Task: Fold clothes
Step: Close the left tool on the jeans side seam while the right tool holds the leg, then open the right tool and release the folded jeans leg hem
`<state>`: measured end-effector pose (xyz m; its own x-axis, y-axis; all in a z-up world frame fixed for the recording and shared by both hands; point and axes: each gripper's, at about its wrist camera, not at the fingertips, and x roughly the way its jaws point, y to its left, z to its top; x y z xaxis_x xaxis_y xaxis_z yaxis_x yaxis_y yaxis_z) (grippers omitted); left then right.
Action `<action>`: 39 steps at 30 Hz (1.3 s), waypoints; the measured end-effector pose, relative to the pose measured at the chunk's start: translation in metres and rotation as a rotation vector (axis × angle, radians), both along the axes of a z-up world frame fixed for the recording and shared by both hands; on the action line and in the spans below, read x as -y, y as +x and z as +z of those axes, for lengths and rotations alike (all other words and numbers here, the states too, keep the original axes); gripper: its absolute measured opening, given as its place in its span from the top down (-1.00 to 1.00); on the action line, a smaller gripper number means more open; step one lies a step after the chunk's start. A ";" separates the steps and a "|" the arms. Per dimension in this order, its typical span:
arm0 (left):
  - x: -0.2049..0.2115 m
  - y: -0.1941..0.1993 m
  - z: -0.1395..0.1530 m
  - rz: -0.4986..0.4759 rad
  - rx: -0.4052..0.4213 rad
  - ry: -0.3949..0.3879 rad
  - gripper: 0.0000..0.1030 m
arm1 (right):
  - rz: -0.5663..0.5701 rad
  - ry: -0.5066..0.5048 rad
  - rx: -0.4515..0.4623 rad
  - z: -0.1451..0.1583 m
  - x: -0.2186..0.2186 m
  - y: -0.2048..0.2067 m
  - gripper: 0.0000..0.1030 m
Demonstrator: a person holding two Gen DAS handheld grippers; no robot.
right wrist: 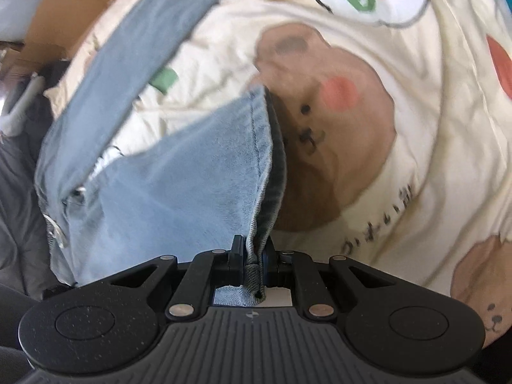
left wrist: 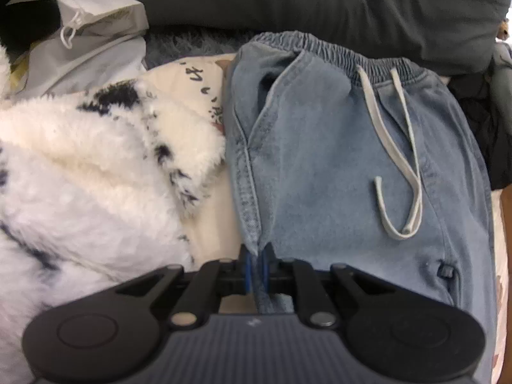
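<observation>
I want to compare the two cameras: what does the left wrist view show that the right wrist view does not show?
Only the left wrist view shows the elastic waistband, the white drawstring, the fluffy white blanket and the grey bag. Only the right wrist view shows the bear print on the cream sheet. Both show the blue denim pants, with the left gripper and the right gripper each shut on a denim edge.
</observation>
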<state>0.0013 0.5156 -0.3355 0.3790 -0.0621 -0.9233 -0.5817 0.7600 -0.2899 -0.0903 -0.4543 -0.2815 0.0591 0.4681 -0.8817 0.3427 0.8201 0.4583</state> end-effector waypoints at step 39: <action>0.016 0.010 -0.001 -0.119 -0.157 0.060 0.81 | -0.042 -0.063 -0.153 -0.055 0.004 -0.074 0.83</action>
